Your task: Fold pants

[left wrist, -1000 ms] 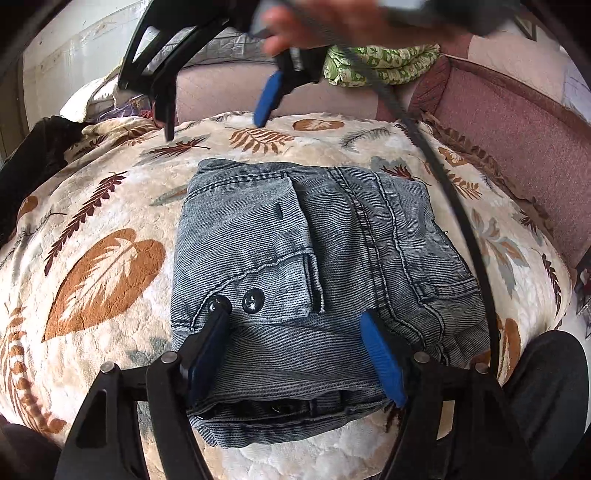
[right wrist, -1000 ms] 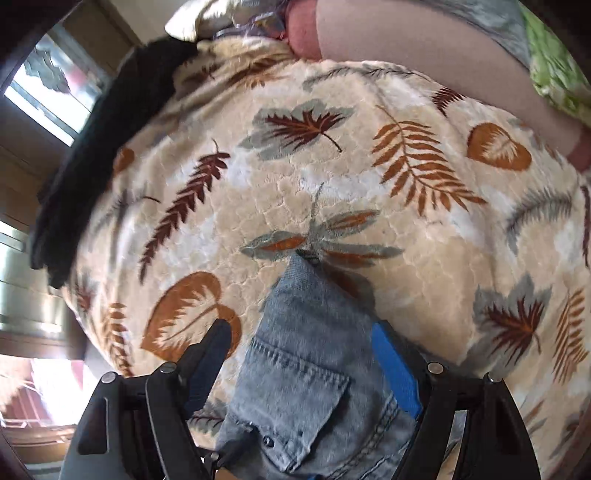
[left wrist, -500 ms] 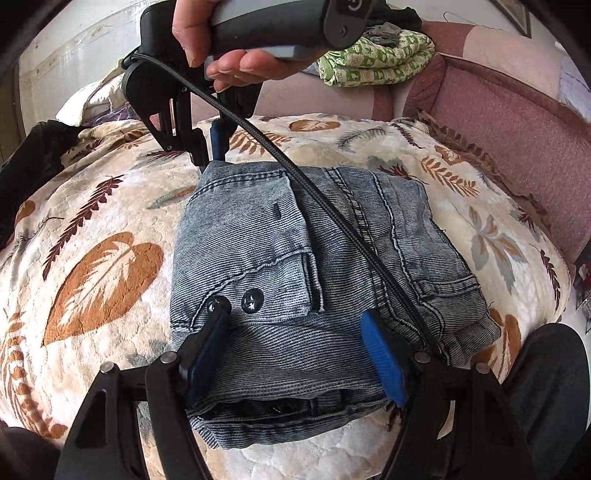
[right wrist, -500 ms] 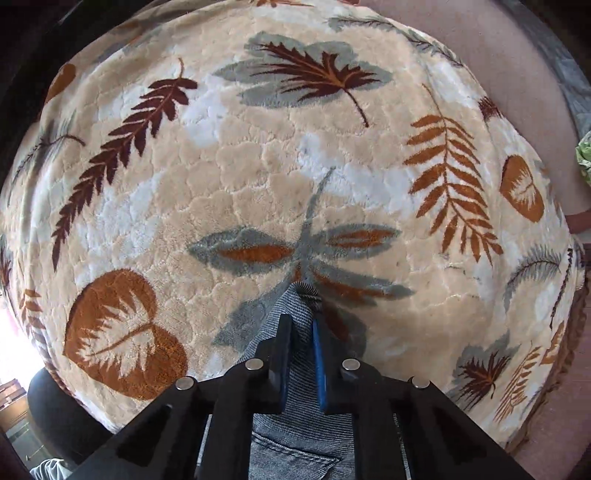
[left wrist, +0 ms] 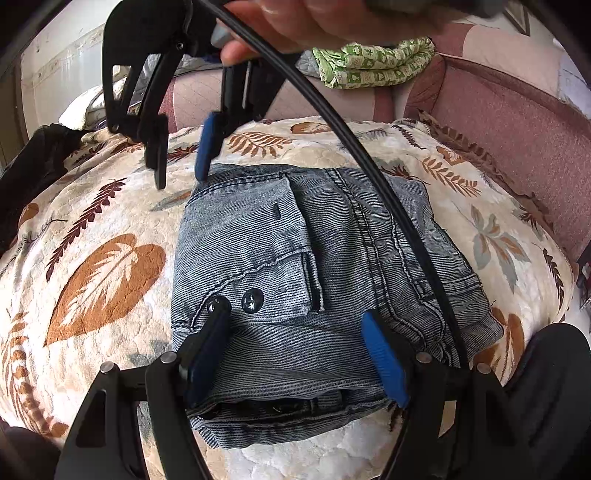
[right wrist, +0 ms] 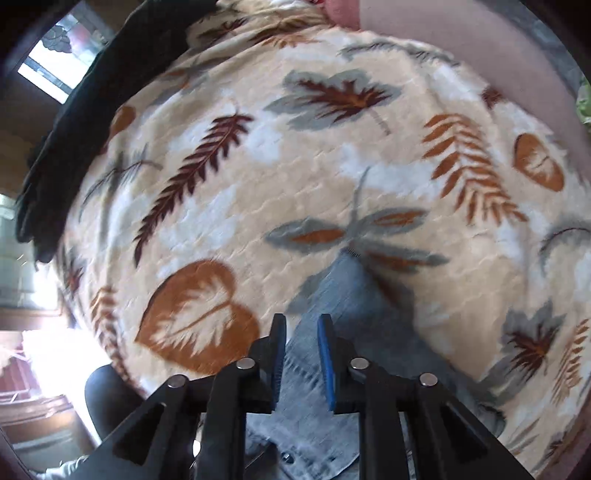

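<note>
**Folded jeans on the leaf blanket, one gripper over each end**

A cream blanket (left wrist: 110, 229) printed with brown and grey leaves covers the surface. A dusty-pink upholstered back (left wrist: 517, 122) curves round its far and right edges, with a folded green patterned cloth (left wrist: 373, 62) lying on top of it. A dark garment (left wrist: 33, 173) is heaped at the blanket's left edge, and a black cable (left wrist: 388, 192) sweeps diagonally across the left wrist view, crossing in front of the jeans' right half.

The left gripper (left wrist: 295, 354) points down at a slant over the near edge of the jeans (left wrist: 295, 240). Its jaws stand wide apart, the blue pads (left wrist: 384, 358) spread across the denim near the two metal buttons (left wrist: 251, 300); whether the pads touch the fabric cannot be told.

The right gripper (left wrist: 181, 155) hangs from a hand (left wrist: 314, 18) at the top of the left wrist view and points steeply down at the far left corner of the jeans. Its jaws are opening. In the right wrist view, which is blurred, the right gripper's pads (right wrist: 325, 365) stand a little apart with denim showing in the gap below them, and they do not appear to press on it.

The jeans lie folded into a compact, roughly square bundle in the middle of the blanket. The pocket flap faces up, the stitched seams run from the near edge towards the far one, and the layered folds show along the near edge.
</note>
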`<state>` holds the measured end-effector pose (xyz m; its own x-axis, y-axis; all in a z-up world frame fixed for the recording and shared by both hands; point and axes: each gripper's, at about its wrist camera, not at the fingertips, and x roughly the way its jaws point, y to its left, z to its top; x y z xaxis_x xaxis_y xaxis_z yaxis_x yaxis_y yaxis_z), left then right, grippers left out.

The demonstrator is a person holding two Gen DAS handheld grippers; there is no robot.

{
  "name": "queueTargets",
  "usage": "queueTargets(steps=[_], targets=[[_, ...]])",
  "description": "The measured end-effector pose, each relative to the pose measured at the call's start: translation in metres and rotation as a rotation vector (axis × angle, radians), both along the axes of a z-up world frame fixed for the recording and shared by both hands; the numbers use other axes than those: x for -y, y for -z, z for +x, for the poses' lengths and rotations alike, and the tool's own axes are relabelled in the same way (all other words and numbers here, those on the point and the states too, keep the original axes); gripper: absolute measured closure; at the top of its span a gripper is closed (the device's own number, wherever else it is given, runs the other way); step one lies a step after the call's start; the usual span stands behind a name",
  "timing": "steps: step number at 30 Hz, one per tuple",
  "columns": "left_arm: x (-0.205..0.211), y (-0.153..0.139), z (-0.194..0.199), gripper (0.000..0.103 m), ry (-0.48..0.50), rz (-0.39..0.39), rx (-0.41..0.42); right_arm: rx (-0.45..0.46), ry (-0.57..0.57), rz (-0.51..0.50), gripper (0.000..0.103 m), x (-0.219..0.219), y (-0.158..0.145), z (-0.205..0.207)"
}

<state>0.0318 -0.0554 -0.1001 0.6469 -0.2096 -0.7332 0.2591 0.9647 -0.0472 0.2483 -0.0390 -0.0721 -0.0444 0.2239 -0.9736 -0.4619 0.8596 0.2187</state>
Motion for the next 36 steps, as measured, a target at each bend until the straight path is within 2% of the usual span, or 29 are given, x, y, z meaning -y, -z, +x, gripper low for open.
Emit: queueTargets(steps=[2, 3, 5, 8, 11, 12, 13, 14, 15, 16, 17, 18, 20, 23, 25, 26, 28, 29, 31, 34, 36], targets=[[0.001, 0.000, -0.001, 0.028, 0.001, 0.003, 0.009, 0.008, 0.035, -0.085, 0.066, 0.010, 0.021, -0.008], [0.001, 0.000, -0.001, 0.028, 0.003, 0.008, 0.015, 0.001, 0.077, -0.104, 0.071, 0.019, 0.033, -0.004], [0.001, -0.001, -0.005, 0.028, 0.005, 0.005, 0.033, 0.001, 0.147, -0.024, 0.071, 0.030, 0.030, -0.003], [-0.006, -0.009, -0.014, 0.028, 0.017, -0.034, 0.061, 0.079, 0.115, 0.036, 0.068, 0.037, -0.002, -0.023], [-0.024, -0.025, -0.025, 0.028, 0.008, -0.148, 0.075, 0.097, 0.157, 0.140, 0.065, 0.067, -0.027, -0.041], [-0.031, -0.031, -0.027, 0.028, -0.007, -0.184, 0.082, 0.088, 0.178, 0.181, 0.061, 0.079, -0.030, -0.048], [-0.038, -0.036, -0.029, 0.028, -0.027, -0.216, 0.088, 0.073, 0.202, 0.225, 0.053, 0.092, -0.030, -0.053], [-0.047, -0.040, -0.030, 0.028, -0.051, -0.247, 0.092, 0.058, 0.230, 0.249, 0.046, 0.103, -0.024, -0.058], [-0.056, -0.043, -0.031, 0.027, -0.078, -0.274, 0.094, 0.045, 0.259, 0.228, 0.037, 0.114, -0.008, -0.062], [-0.064, -0.045, -0.030, 0.027, -0.107, -0.296, 0.091, 0.027, 0.275, 0.170, 0.037, 0.120, 0.013, -0.063], [-0.073, -0.046, -0.029, 0.027, -0.134, -0.315, 0.083, -0.001, 0.285, 0.166, 0.041, 0.126, 0.034, -0.064], [-0.081, -0.045, -0.027, 0.027, -0.156, -0.328, 0.073, 0.016, 0.306, 0.213, 0.041, 0.131, 0.038, -0.065], [-0.096, -0.040, -0.023, 0.026, -0.203, -0.318, 0.046, 0.046, 0.335, 0.260, 0.040, 0.135, 0.023, -0.068], [-0.119, -0.028, -0.016, 0.026, -0.298, -0.324, -0.013, 0.140, 0.326, 0.292, 0.040, 0.138, -0.009, -0.087], [-0.129, -0.020, -0.012, 0.026, -0.337, -0.331, -0.054, 0.165, 0.324, 0.337, 0.036, 0.145, -0.016, -0.105], [-0.130, -0.019, -0.012, 0.026, -0.349, -0.330, -0.067, 0.162, 0.330, 0.323, 0.034, 0.148, -0.008, -0.111], [-0.126, -0.016, -0.009, 0.026, -0.344, -0.323, -0.089, 0.097, 0.327, 0.253, 0.031, 0.151, 0.030, -0.117], [-0.122, -0.016, -0.007, 0.026, -0.328, -0.310, -0.102, 0.112, 0.329, 0.286, 0.031, 0.155, 0.038, -0.120], [-0.111, -0.019, -0.006, 0.026, -0.301, -0.267, -0.117, 0.162, 0.348, 0.333, 0.031, 0.162, 0.024, -0.128], [-0.098, -0.025, -0.009, 0.026, -0.292, -0.206, -0.114, 0.322, 0.385, 0.371, 0.031, 0.177, -0.005, -0.152], [-0.093, -0.027, -0.010, 0.026, -0.295, -0.172, -0.117, 0.380, 0.407, 0.417, 0.031, 0.191, -0.012, -0.170]])
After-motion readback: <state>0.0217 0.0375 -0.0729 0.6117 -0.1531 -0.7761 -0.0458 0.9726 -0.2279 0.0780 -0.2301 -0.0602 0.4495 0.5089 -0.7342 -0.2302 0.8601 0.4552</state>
